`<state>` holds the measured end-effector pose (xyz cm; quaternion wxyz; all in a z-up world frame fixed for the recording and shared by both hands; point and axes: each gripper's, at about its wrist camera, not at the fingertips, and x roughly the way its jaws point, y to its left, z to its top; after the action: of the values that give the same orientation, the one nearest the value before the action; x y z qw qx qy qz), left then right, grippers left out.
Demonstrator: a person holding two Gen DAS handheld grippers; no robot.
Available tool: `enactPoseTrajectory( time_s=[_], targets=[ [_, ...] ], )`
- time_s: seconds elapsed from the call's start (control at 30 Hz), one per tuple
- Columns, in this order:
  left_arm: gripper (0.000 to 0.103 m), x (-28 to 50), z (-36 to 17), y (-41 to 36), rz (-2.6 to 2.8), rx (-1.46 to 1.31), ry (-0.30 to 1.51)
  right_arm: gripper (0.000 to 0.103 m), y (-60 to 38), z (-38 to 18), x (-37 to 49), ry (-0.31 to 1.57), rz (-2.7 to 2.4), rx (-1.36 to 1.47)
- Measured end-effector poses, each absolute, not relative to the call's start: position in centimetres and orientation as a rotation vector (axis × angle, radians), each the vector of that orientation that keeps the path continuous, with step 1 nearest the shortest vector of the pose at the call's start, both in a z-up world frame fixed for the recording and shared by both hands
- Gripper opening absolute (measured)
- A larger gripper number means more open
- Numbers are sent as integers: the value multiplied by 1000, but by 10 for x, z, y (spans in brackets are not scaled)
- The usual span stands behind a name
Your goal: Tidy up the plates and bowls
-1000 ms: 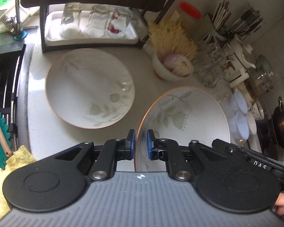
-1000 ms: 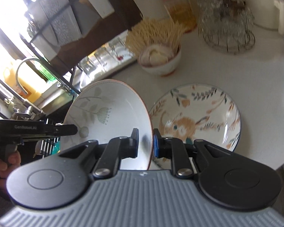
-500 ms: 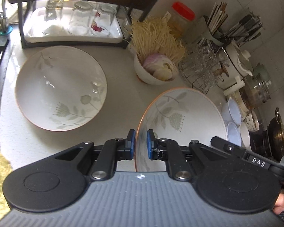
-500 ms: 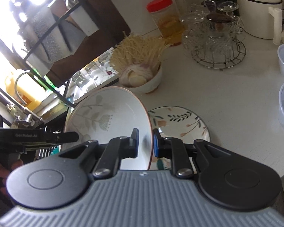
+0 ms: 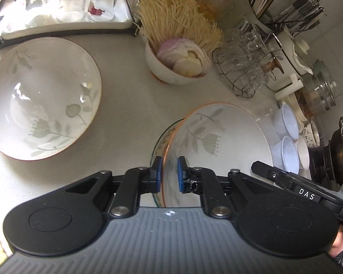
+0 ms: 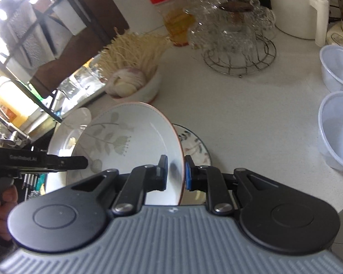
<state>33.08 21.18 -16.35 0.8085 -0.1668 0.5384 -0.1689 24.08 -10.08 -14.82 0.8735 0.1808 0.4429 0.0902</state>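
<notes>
Left wrist view: left gripper (image 5: 168, 174) pads clamp the near rim of a leaf-print bowl (image 5: 219, 137), held over a floral plate (image 5: 156, 146). A second leaf-print bowl (image 5: 41, 98) sits on the counter (image 5: 125, 105) well to the left.

Right wrist view: right gripper (image 6: 175, 172) pinches the same bowl's (image 6: 125, 137) opposite rim, floral plate (image 6: 194, 143) just beneath.

the held bowl (image 6: 130, 141) is coming down over the floral plate (image 6: 194, 143), hiding most of it beyond the right tongs (image 6: 175, 173).
</notes>
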Motion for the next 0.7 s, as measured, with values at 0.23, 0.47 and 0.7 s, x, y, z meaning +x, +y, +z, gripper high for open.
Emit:
enactPoseTrajectory(
  time_s=[0.23,0.47,0.7],
  targets=[
    [14,343,-181,194,-355,-368,1181,18,-111,-158,253,950,162,327],
    [14,353,-187,182,-352,-319,1207,18,-112,-166,259,961,141,302],
    [14,359,-194,174,-343,-275,1240,19,-111,-176,260,995,129,315]
  ],
)
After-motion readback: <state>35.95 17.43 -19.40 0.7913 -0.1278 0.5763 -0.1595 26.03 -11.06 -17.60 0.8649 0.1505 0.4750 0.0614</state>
